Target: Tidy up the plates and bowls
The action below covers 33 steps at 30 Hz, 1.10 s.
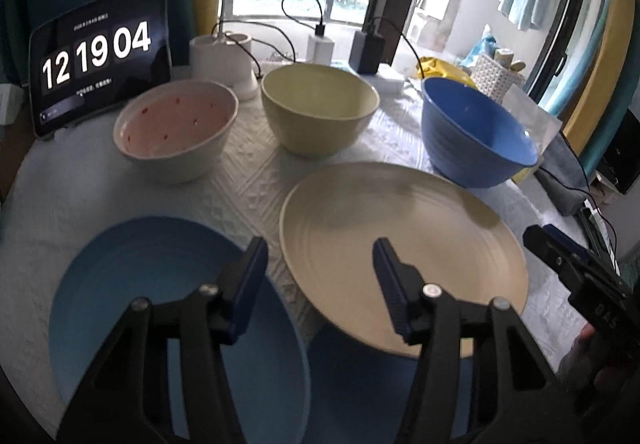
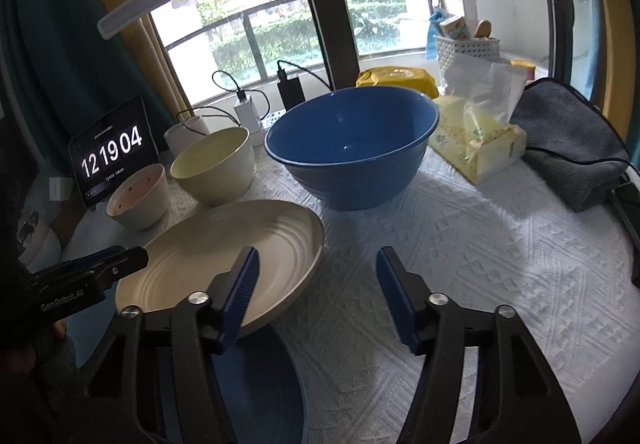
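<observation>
On the white tablecloth stand a pink-lined white bowl (image 1: pixel 176 131), a cream bowl (image 1: pixel 320 109) and a big blue bowl (image 1: pixel 476 135). In front lie a light blue plate (image 1: pixel 168 308) and a cream plate (image 1: pixel 400 248), whose near edge rests on a darker blue plate (image 1: pixel 360 372). My left gripper (image 1: pixel 320 268) is open and empty, above the gap between the light blue and cream plates. My right gripper (image 2: pixel 316 284) is open and empty, just right of the cream plate (image 2: pixel 224 264), with the blue bowl (image 2: pixel 352 143) beyond it. The dark blue plate (image 2: pixel 256 376) lies under its left finger.
A tablet clock (image 1: pixel 96 55), a white cup (image 1: pixel 224 55) and chargers with cables (image 1: pixel 320 43) stand at the back. A tissue box (image 2: pixel 476 139), a grey cloth bag (image 2: pixel 572 147) and a white basket (image 2: pixel 468 51) sit at the right.
</observation>
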Tool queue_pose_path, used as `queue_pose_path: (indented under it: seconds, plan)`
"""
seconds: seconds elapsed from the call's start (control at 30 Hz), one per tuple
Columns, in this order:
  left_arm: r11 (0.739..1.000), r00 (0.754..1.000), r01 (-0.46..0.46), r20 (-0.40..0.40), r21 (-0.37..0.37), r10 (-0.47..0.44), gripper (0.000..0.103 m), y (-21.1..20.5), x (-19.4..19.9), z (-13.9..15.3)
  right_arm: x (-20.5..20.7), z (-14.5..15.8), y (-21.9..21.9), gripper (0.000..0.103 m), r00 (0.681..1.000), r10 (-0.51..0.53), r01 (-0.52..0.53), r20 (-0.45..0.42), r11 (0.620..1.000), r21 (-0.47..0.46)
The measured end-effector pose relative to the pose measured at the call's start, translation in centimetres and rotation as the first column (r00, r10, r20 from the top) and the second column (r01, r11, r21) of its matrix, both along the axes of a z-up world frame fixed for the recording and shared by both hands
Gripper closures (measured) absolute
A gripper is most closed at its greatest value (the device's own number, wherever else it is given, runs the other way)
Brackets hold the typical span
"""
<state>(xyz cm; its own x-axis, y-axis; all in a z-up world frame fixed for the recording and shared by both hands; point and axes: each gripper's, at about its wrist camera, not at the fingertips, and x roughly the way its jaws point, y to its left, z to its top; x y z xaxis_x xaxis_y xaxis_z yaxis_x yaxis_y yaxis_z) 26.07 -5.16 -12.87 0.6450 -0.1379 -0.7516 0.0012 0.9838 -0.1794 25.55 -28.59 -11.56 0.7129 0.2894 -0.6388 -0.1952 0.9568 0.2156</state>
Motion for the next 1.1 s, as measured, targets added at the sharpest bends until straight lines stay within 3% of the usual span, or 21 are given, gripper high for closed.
queue_pose_path:
  seconds: [0.2, 0.53, 1.1]
  plan:
    - [1.0, 1.0, 0.013, -0.021, 0.003, -0.013, 0.055, -0.3, 0.3, -0.3, 0.6, -0.6, 0.3, 0.054, 0.999, 0.011, -0.011, -0.033, 1.0, 0.002]
    - [0.998, 0.998, 0.051, -0.042, -0.041, -0.053, 0.057, -1.2, 0.3, -0.7, 0.9, -1.5, 0.4, 0.071, 0.996, 0.031, -0.029, -0.08, 0.999, 0.026]
    - [0.995, 0.996, 0.083, -0.011, -0.061, -0.084, 0.057, -1.7, -1.4, 0.2, -0.6, -0.5, 0.1, 0.072, 0.999, 0.008, -0.008, -0.05, 1.0, -0.005]
